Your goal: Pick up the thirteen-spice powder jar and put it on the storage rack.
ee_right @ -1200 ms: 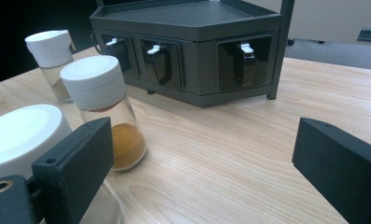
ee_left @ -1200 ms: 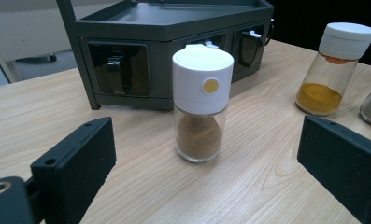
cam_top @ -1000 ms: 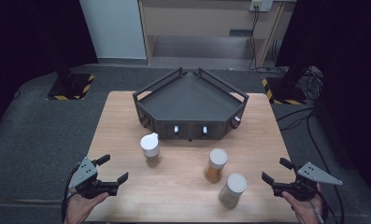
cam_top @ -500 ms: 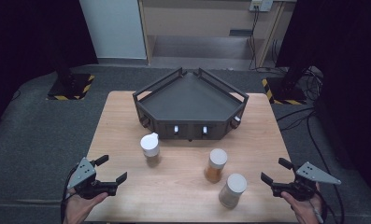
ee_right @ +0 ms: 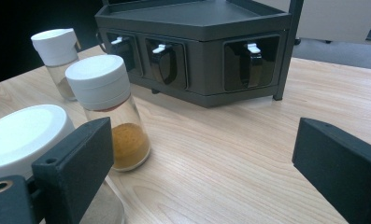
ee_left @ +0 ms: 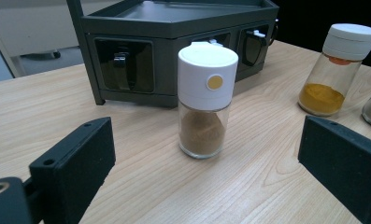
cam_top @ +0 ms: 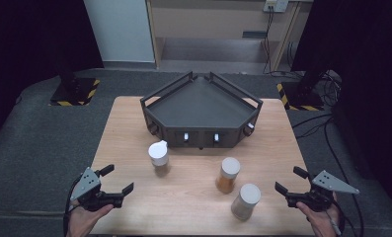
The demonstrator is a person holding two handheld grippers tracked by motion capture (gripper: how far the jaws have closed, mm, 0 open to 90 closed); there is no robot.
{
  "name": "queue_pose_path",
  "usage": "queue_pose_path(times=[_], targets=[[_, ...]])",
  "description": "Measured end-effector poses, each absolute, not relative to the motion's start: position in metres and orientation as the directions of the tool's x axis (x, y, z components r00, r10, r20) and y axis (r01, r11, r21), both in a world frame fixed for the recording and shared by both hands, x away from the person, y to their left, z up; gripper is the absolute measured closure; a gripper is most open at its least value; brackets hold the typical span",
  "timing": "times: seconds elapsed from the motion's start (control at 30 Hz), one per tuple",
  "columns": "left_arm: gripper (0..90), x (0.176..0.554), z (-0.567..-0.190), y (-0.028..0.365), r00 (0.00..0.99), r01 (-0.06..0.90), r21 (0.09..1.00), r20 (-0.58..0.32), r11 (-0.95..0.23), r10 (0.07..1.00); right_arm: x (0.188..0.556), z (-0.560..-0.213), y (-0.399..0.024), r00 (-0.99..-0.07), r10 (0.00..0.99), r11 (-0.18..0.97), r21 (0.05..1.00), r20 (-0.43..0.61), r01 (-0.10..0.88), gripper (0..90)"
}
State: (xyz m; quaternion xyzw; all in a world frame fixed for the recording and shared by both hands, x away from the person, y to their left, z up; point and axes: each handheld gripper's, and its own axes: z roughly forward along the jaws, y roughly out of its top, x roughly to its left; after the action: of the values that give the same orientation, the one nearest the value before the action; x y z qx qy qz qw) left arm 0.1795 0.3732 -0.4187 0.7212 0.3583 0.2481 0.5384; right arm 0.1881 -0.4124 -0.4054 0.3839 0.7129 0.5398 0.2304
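1. Left tool [cam_top: 117,181] at 7 o'clock on the wooden bench [cam_top: 193,212], jaws wide, empty.
2. Right tool [cam_top: 288,181] at 5 o'clock, wide, empty.
3. White-capped glass spice jar with brown powder [cam_top: 159,157] stands upright mid-bench, 1 o'clock from left tool.

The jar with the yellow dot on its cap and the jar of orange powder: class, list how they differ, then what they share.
The dotted jar holds brown powder; the orange-powder jar holds orange-yellow powder. The dotted jar's cap is tall with a yellow dot; the orange-powder jar's cap is shorter, without a visible dot. Both are clear, white-capped, upright on the table.
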Motion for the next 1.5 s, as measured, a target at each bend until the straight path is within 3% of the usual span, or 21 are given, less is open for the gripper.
queue_pose_path(times=[0.87, 1.5], targets=[[2.6, 0.178, -0.412, 0.369, 0.605, 0.286, 0.944, -0.046, -0.163, 0.795, 0.191, -0.405, -0.412, -0.603, 0.793, 0.122, 0.944, 0.092, 0.306, 6.3], [2.6, 0.194, -0.387, 0.372, 0.655, 0.313, 0.926, -0.05, -0.21, 0.754, 0.191, -0.406, -0.412, -0.605, 0.791, 0.122, 0.945, 0.092, 0.303, 6.3]])
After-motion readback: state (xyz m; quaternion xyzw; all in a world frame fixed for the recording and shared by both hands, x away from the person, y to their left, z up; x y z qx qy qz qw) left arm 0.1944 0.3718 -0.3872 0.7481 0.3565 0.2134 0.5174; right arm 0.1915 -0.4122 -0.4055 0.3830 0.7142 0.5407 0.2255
